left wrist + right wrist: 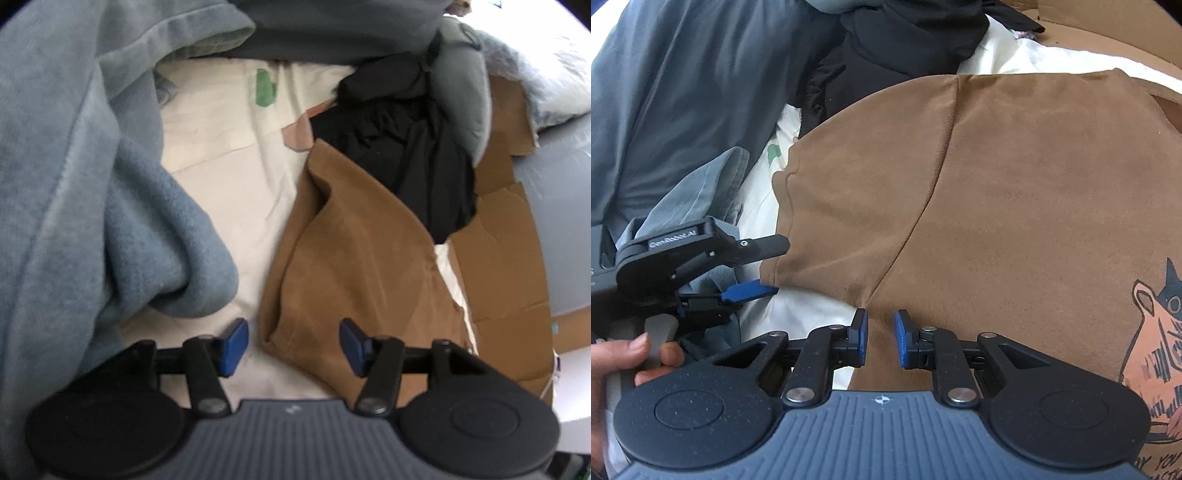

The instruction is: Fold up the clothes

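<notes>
Brown T-shirt (pixel 1015 192) flat on sheet (pixel 221 155), sleeve apparently toward left claw (pixel 768 266).

Soft daylight, fisheye warp, slight blur

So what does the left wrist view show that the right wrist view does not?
Only the left wrist view: a light blue fleece blanket and flattened cardboard. Only the right wrist view: the cartoon cat print on the shirt, and a hand holding the left tongs. Both show the brown T-shirt, the black garment and the white sheet.
</notes>
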`<state>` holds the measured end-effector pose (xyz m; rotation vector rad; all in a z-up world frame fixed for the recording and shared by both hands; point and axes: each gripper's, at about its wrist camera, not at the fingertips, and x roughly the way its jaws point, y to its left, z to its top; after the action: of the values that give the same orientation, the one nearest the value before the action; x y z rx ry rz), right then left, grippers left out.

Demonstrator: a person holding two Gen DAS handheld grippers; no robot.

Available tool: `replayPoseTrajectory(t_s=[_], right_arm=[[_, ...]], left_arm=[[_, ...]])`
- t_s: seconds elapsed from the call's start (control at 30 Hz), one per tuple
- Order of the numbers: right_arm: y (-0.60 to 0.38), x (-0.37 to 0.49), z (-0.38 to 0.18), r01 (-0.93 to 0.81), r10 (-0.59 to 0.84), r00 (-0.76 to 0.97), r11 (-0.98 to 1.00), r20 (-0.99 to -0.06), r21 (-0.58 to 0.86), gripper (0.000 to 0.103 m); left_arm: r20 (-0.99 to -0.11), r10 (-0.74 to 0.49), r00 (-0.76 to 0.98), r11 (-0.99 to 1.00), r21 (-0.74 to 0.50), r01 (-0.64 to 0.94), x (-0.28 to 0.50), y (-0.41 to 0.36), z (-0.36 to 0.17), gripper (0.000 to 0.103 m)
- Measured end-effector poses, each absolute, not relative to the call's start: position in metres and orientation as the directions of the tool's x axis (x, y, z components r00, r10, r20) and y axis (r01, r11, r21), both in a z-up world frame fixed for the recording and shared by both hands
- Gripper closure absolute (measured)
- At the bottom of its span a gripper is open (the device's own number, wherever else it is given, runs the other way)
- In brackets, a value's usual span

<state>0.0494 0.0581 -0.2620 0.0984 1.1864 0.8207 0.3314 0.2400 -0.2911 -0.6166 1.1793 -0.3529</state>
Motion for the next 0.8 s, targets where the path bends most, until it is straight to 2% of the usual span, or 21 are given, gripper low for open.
replayPoseTrajectory(t_s=[0.07, 0.1, 0.13, 0.63, 0.8], right_arm=[[0.059, 0.050, -0.263, -0.498, 0.618, 0.130, 0.717, -0.775, 0.488, 0.089], [0.060, 0.051, -0.263, -0.491, 0.618, 0.128, 0.719, -0.776, 0.491, 0.099], [0.061, 0.052, -0.264, -0.484, 0.617, 0.126, 0.722, -0.776, 0.495, 0.100], [0.072, 0.053, -0.288, -0.451, 0.594, 0.100, 0.742, -0.798, 0.496, 0.101], [0.078, 0.055, -0.294, -0.463, 0.583, 0.106, 0.746, -0.806, 0.479, 0.098]], left_arm=[[-0.746, -0.557, 0.366, 0.782, -0.619, -0.072, 0.333, 0.239, -0.294, 0.059], [-0.751, -0.550, 0.366, 0.787, -0.613, -0.073, 0.333, 0.239, -0.295, 0.080], [-0.754, -0.545, 0.366, 0.791, -0.607, -0.074, 0.333, 0.238, -0.295, 0.098], [-0.673, -0.635, 0.379, 0.743, -0.666, 0.061, 0.321, 0.244, -0.262, 0.099], [-0.646, -0.676, 0.354, 0.721, -0.680, 0.137, 0.318, 0.232, -0.252, 0.099]])
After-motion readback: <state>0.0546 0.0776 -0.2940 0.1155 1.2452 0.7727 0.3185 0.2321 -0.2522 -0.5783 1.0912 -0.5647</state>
